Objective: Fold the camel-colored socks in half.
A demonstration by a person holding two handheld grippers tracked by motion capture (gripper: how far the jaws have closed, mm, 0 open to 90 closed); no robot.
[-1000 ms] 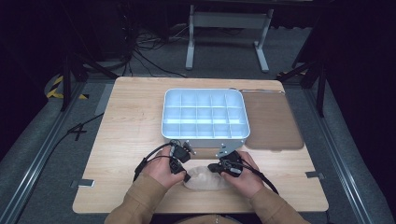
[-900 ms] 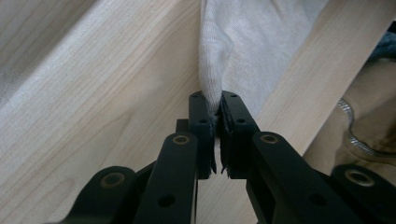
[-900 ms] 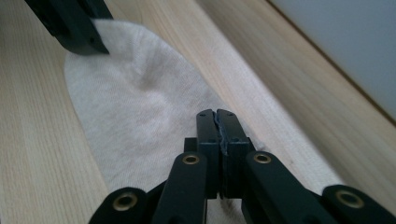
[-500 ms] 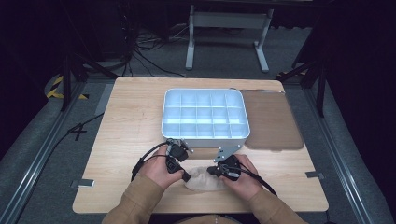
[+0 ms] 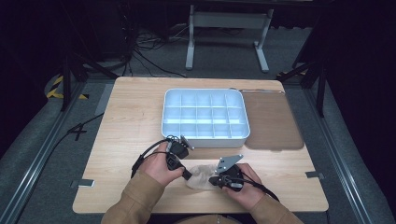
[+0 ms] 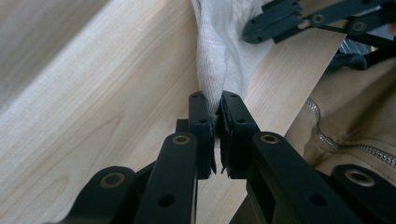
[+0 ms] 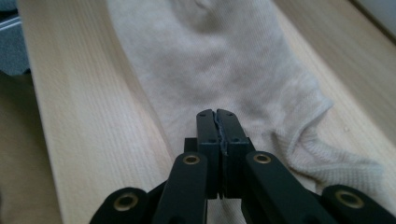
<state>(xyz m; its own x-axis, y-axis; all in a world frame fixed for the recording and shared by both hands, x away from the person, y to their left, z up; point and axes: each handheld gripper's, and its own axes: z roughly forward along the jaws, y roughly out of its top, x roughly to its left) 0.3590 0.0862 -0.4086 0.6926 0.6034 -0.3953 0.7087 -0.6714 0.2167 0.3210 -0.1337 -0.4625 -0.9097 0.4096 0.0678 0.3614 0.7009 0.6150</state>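
Observation:
A cream ankle sock [image 5: 201, 173] lies flat on the wooden table near its front edge, between my two hands. My left gripper [image 5: 189, 176] comes at it from the left. In the left gripper view its jaws [image 6: 218, 100] are shut on a fold of the sock [image 6: 219, 51]. My right gripper [image 5: 211, 180] reaches in from the right, and its black jaws [image 6: 254, 28] show beside the cloth. In the right gripper view those jaws [image 7: 216, 114] are shut and lie over the sock [image 7: 224, 56]. I cannot tell whether cloth is caught between them.
A white tray [image 5: 204, 138] divided into several empty compartments stands at the middle of the table [image 5: 126, 121]. A brown mat [image 5: 273, 121] lies to its right. My sleeves reach over the table's front edge. Cables and a metal stand [image 5: 226, 32] are on the floor beyond.
My right gripper has slid a little toward the front edge and toward the left hand. The sock between the grippers has bunched up shorter. The left gripper has stayed where it was.

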